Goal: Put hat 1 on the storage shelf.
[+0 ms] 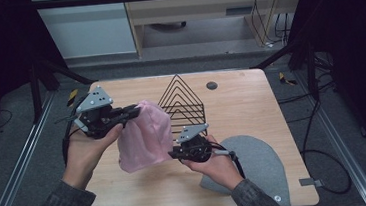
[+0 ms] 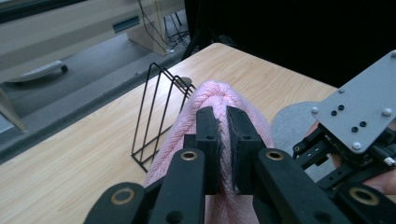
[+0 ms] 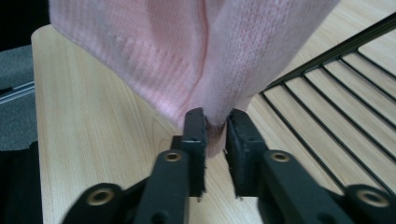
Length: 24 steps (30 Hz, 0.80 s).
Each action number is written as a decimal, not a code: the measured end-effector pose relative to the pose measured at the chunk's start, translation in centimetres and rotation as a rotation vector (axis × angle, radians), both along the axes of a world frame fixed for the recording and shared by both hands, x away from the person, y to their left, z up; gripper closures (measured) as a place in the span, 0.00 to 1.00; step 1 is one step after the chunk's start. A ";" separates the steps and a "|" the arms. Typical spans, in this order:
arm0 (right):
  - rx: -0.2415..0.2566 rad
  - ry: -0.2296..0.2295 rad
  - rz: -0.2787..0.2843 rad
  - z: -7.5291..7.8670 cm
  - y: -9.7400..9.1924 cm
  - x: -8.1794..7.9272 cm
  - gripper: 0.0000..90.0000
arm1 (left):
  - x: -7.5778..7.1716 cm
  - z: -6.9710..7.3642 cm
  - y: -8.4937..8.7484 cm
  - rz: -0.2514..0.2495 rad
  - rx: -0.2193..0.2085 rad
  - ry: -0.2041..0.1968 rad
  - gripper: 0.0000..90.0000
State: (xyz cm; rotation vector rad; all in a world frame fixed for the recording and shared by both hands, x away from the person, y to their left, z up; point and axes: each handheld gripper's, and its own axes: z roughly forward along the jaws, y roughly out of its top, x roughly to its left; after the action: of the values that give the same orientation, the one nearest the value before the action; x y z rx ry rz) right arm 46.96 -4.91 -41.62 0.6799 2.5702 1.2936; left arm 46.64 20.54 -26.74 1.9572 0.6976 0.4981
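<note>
The left gripper (image 1: 132, 111) clamps the upper edge of a pink knitted garment (image 1: 143, 135) held above the wooden worktop (image 1: 251, 107). To its right, the right gripper (image 1: 173, 154) pinches the lower hem beside a black wire rack (image 1: 183, 103). The thin hem grip could slip, or the knit snag the rack. Grey floor surrounds.

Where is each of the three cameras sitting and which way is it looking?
High view: above the person's side, looking forward and down at the table; both forearms, left gripper and right gripper show.
Left gripper view: rides the left gripper, looking along its jaws shut on the pink cloth, toward the wire rack.
Right gripper view: rides the right gripper, jaws pinching the cloth's lower edge.
All share the cloth and rack.
</note>
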 end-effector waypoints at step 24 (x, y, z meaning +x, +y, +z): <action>0.009 -0.031 0.014 3.9 -0.8 0.8 0.92 | 1.3 1.8 1.3 0.031 0.010 -0.049 0.93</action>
State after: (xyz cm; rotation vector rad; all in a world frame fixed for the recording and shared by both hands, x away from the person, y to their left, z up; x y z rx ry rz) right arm 47.76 -5.73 -37.76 0.6392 2.5503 1.3110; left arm 47.92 21.85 -24.94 1.9402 0.6964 0.5672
